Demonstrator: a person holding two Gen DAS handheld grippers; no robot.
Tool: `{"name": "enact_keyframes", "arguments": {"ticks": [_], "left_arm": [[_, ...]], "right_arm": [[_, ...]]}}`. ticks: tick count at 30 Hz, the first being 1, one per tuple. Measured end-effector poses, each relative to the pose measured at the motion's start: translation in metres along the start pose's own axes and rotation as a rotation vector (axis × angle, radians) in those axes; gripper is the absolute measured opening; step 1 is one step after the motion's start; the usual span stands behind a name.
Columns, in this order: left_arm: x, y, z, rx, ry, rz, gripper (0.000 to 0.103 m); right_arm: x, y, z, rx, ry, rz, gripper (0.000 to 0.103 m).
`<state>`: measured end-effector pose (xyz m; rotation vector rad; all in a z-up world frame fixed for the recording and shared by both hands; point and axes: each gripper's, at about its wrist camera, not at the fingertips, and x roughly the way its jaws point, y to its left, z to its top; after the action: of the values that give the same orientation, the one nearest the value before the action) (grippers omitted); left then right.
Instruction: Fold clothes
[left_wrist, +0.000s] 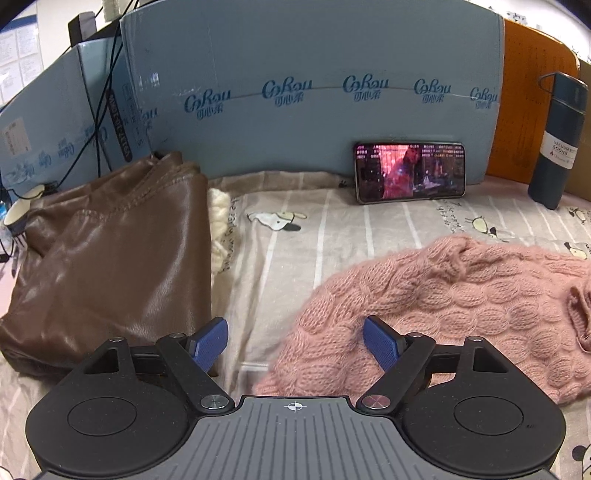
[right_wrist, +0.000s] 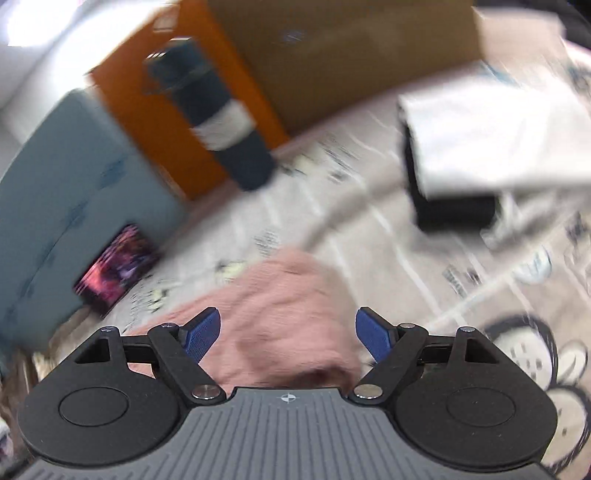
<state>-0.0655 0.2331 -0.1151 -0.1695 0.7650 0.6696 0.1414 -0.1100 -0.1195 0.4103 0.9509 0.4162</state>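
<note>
Blue-padded fingers of the left gripper (left_wrist: 295, 345) sit lowest in its view, jaws wide, nothing between the pads; one pad hangs over the near edge of the pink knit sweater (left_wrist: 443, 306), the other over bare striped bedsheet (left_wrist: 288, 240). Sweater lies rumpled on the sheet, spreading off to the right of that view, not yet folded. Brown leather garment (left_wrist: 110, 251), already folded, sits to the left, apart from the sweater. Phone (left_wrist: 409, 171) leans against the blue carton (left_wrist: 314, 92) at the back; dark flask (left_wrist: 557, 140) stands far right. Right gripper (right_wrist: 288, 339) also wide and empty, above the sweater's other end (right_wrist: 280, 306); that view is heavily smeared and tilted, so fine detail there cannot be read. Judgement: step in hand is taking hold of the sweater at two edges. To do it well, bring each gripper down onto a single layer at hem or shoulder, not a bunched ridge; close only once knit sits well between the pads, since loose fuzzy yarn may slip or snag. Lift both ends evenly and flatten before folding. Keep clear of phone and flask.
</note>
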Motion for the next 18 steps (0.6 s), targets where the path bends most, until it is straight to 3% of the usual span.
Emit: {"name": "enact_keyframes", "arguments": {"ticks": [3,6,8,10,13,18], "left_arm": [[0.002,0.0,-0.003,0.012,0.019,-0.004,0.083],[0.004,0.0,-0.005,0.012,0.033,-0.011,0.083],[0.003,0.001,-0.006,0.004,0.036,-0.012,0.084],[0.003,0.001,-0.006,-0.002,0.036,-0.008,0.085],[0.003,0.0,-0.007,-0.008,0.033,-0.004,0.087],[0.001,0.0,-0.007,-0.008,0.027,-0.004,0.087]], "right_arm": [[0.015,-0.007,-0.004,0.047,0.071,0.059,0.086],[0.02,0.002,-0.009,0.02,0.065,0.059,0.084],[0.02,0.009,-0.012,0.0,0.064,0.05,0.076],[0.019,0.015,-0.015,-0.022,0.056,0.04,0.049],[0.013,0.023,-0.016,-0.073,0.017,0.031,0.03],[-0.007,0.035,-0.013,-0.16,-0.087,0.052,0.023]]}}
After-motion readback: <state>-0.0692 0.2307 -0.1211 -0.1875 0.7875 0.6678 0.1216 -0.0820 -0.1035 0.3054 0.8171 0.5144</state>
